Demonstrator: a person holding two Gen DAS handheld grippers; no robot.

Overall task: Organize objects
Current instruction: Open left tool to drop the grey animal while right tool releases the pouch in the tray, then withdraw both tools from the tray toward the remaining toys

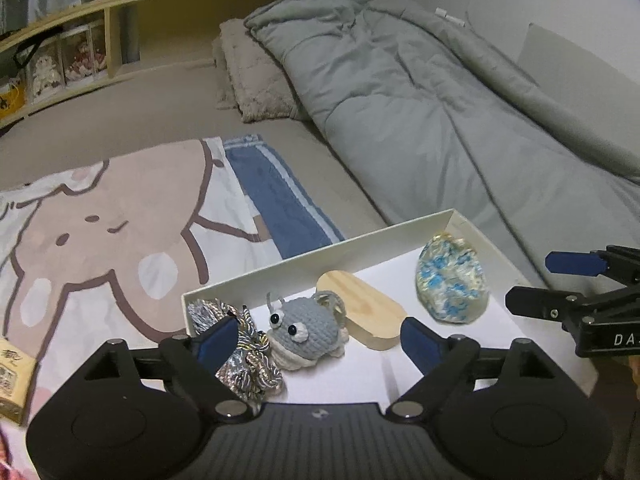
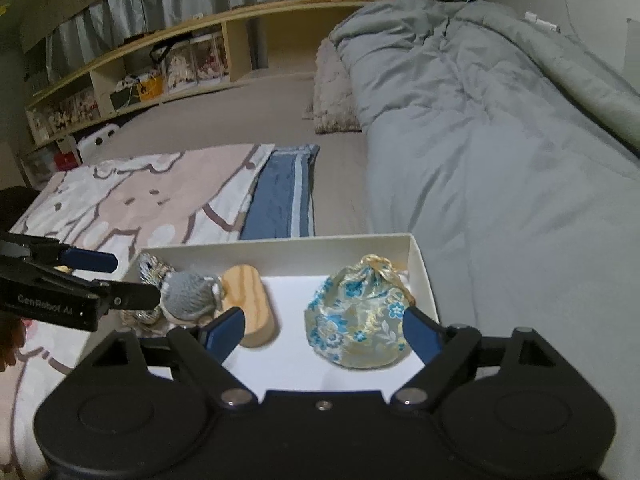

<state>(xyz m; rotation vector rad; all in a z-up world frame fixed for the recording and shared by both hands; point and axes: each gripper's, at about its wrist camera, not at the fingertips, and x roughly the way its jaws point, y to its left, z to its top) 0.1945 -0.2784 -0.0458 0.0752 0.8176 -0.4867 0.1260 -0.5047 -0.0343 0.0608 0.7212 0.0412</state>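
Observation:
A white shallow box (image 1: 320,256) (image 2: 280,248) lies on the bed. In it lie a braided cord bundle (image 1: 248,356) (image 2: 154,268), a grey crocheted toy (image 1: 308,326) (image 2: 190,294), an oval wooden block (image 1: 366,314) (image 2: 248,300) and a blue floral drawstring pouch (image 1: 452,282) (image 2: 360,316). My left gripper (image 1: 316,340) is open and empty above the toy and cord end. My right gripper (image 2: 324,332) is open and empty over the box, between the block and the pouch. Each gripper shows at the edge of the other's view (image 1: 572,276) (image 2: 100,276).
A cartoon-print blanket (image 1: 100,232) (image 2: 132,200) and folded blue cloth (image 1: 280,200) (image 2: 284,196) lie left of the box. A grey duvet (image 1: 440,92) (image 2: 500,140) and pillow (image 1: 256,72) fill the right. A small printed box (image 1: 12,380) lies at the left. Wooden shelves (image 2: 160,64) run behind.

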